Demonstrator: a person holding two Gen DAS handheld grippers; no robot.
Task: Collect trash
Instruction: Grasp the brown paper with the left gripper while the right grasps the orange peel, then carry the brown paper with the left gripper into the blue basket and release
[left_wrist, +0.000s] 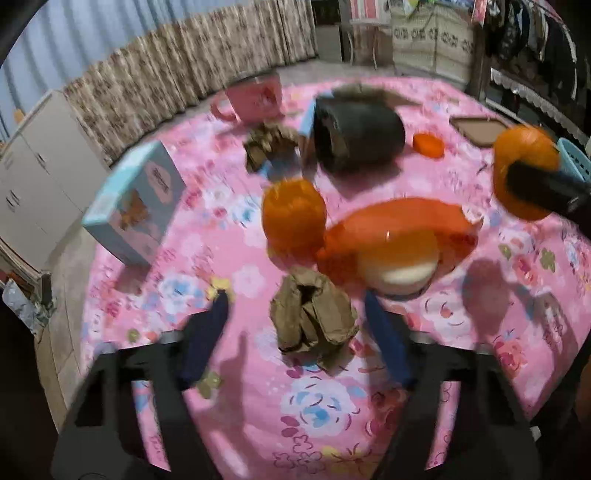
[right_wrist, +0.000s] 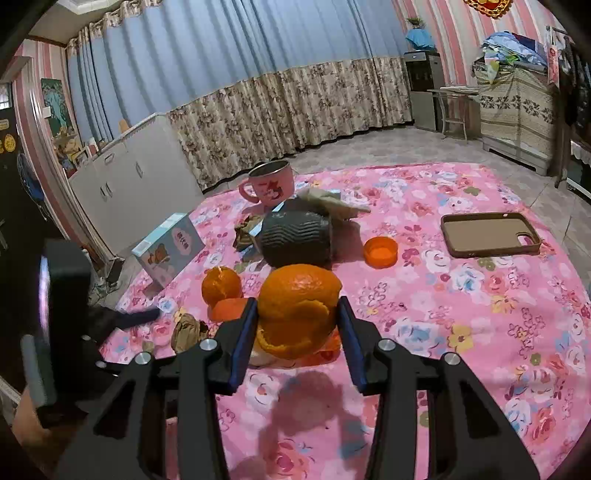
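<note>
Closest thing to me is the crumpled brown paper wad (left_wrist: 312, 315), sitting right in the gap between my left gripper (left_wrist: 297, 319) fingers, about level with the tips and a touch toward the right one. That gripper is spread wide and gripping nothing; neither pad looks like it's touching the paper, though the left wrist view is blurry so don't quote me. The wad has no real long axis, just a lumpy ball standing a bit taller than wide, so I reckon it's a straight push forward and squeeze. Left hand is clearly the nearer one for it. My right gripper (right_wrist: 297, 312) is busy anyway: its blue fingers (right_wrist: 245, 325) sit on both sides of a big orange peel (right_wrist: 297, 306), snug enough that I'd say it's gripped and held above the pink floral cloth (right_wrist: 461, 295). Both tools point in from the cloth's near edge toward the middle, angled down. Further in there's a second paper wad (left_wrist: 267, 142) beside the tipped-over dark bin (left_wrist: 356, 134), mouth facing left, which I'm guessing is where all this goes.
</note>
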